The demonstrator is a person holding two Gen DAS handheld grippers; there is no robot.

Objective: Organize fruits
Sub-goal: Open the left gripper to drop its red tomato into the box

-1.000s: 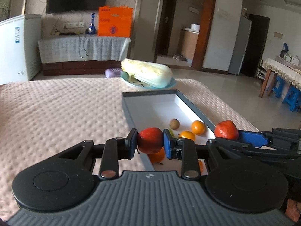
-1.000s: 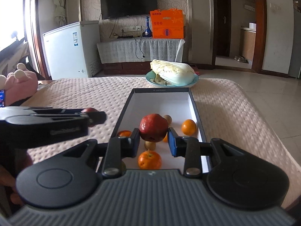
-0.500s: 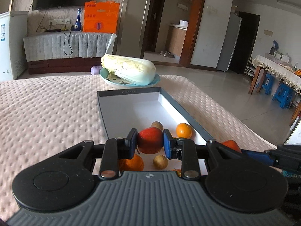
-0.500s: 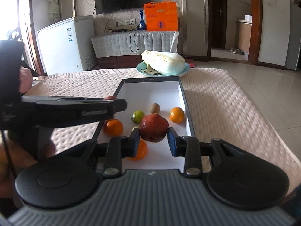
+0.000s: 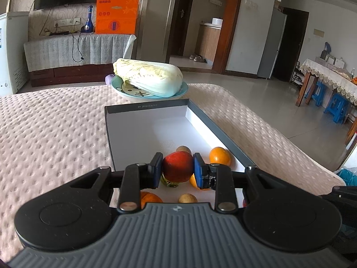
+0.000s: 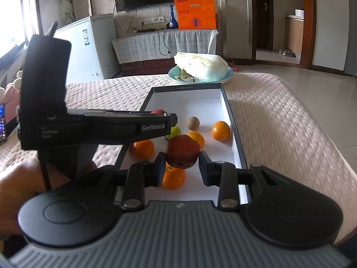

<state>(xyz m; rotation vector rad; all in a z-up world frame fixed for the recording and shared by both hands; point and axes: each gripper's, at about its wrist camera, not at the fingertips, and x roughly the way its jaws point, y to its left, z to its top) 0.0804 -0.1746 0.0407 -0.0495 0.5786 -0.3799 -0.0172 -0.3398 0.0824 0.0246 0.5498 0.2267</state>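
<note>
Left gripper nearer box now

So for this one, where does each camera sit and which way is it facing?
Left wrist: on the left gripper, looking down over its red apple along the box to the cabbage.
Right wrist: on the right gripper holding a darker apple, same direction; the left gripper and a hand show at left.
Shared: box, oranges, cabbage.
</note>
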